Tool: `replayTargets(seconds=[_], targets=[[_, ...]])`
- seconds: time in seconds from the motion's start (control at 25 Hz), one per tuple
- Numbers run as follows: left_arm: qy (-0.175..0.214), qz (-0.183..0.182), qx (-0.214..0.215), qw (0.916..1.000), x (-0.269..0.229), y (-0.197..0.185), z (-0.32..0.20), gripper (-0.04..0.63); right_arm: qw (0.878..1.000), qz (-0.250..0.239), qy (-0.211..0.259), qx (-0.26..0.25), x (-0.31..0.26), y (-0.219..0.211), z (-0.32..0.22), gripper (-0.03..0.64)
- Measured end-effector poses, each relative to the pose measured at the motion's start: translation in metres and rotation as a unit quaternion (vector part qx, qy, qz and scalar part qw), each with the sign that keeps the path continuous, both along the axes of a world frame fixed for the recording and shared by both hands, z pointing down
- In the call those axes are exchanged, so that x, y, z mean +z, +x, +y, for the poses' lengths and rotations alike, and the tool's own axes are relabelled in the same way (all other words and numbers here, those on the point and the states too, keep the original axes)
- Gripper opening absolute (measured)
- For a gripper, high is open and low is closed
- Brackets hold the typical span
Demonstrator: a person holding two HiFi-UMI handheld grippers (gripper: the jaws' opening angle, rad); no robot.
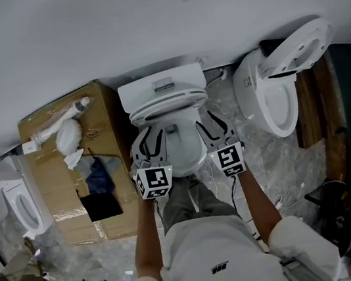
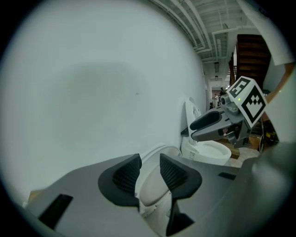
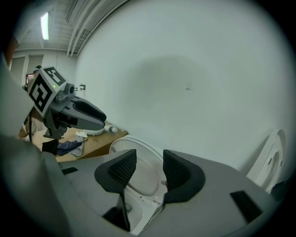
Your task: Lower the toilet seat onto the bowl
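Observation:
The white toilet (image 1: 161, 84) stands against the wall, its seat (image 1: 157, 113) tilted part way up over the bowl (image 1: 184, 152). My left gripper (image 1: 143, 138) is at the seat's left side and my right gripper (image 1: 214, 123) at its right side. In the left gripper view, the left gripper (image 2: 149, 169) has its pads close together, and the seat's white rim (image 2: 152, 185) fills the narrow gap. The right gripper view shows the same: the right gripper (image 3: 149, 164) stands nearly closed around the seat (image 3: 141, 178). Each view also shows the other gripper alongside.
A cardboard box (image 1: 62, 182) with a bottle (image 1: 59, 121), a white bag and a dark cloth stands left of the toilet. A second toilet (image 1: 273, 87) with its seat raised is at the right. More white fixtures (image 1: 22, 202) stand at the far left. Plastic sheeting covers the floor.

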State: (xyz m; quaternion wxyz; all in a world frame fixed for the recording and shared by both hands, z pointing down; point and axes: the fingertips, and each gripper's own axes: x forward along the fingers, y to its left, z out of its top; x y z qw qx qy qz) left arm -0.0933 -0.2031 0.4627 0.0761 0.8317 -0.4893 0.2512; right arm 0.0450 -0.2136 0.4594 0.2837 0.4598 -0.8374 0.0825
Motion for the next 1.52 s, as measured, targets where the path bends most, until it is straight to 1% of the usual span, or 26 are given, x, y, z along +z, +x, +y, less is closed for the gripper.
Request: replayTargets(seconds=[0.28,0.68,0.88,1.2,1.52], targets=[[-0.008,-0.004,0.007,0.9999,0.018,-0.005,-0.022,0.148,1.0,0.013,-0.007,0.003,0.019,-0.006,-0.02,0.172],[-0.019,-0.015,0.02,0.9995,0.043,-0.003,-0.049,0.147,1.0,0.026,-0.015,0.003,0.044,-0.01,-0.05,0.173],[-0.028,-0.023,0.027,0.999,0.056,-0.001,-0.055,0.147,0.999,0.036,-0.01,-0.013,0.06,-0.014,-0.06,0.173],[-0.037,-0.036,0.033,0.9981,0.074,-0.001,-0.068,0.147,0.998,0.062,-0.014,-0.025,0.076,-0.018,-0.075,0.174],[-0.044,-0.039,0.04,0.9975,0.084,0.002,-0.08,0.147,0.996,0.083,-0.022,-0.032,0.093,-0.019,-0.088,0.175]])
